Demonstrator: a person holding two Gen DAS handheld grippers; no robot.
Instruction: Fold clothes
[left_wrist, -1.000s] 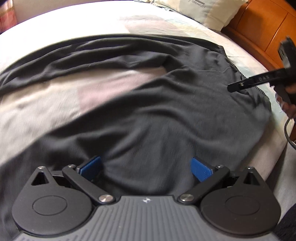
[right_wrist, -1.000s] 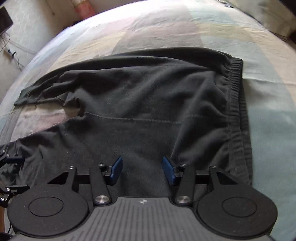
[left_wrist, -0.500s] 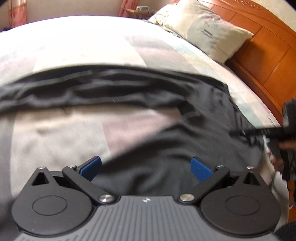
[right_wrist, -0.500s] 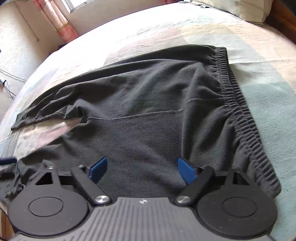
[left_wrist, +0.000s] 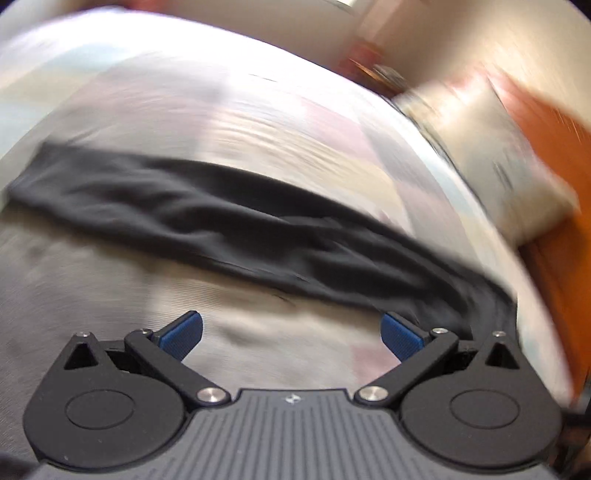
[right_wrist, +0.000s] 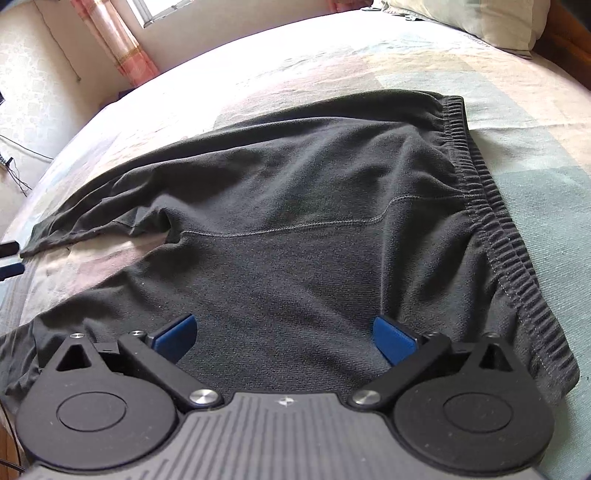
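Dark grey sweatpants (right_wrist: 314, 206) lie spread flat on the bed, elastic waistband (right_wrist: 480, 192) to the right and both legs running off to the left. My right gripper (right_wrist: 284, 336) hovers over the seat of the pants. Its jaws are opening wide, and the blue pads press on nothing; fabric only lies below them. In the blurred left wrist view, my left gripper (left_wrist: 291, 330) is open over bare bedspread, with the far pant leg (left_wrist: 221, 214) stretched across beyond it. Two dark fingertips (right_wrist: 8, 248) poke in at the left edge of the right wrist view.
The bed (right_wrist: 535, 122) has a pale patchwork cover. A pillow (right_wrist: 480, 18) lies at its head against an orange wooden headboard (left_wrist: 554, 155). A window with a pink curtain (right_wrist: 118, 40) is behind the bed, and cables (right_wrist: 14, 173) trail along the wall at the left.
The left gripper has swung left off the seat of the pants, out over the bedspread between the legs. The right gripper's jaws have spread much wider above the seat.
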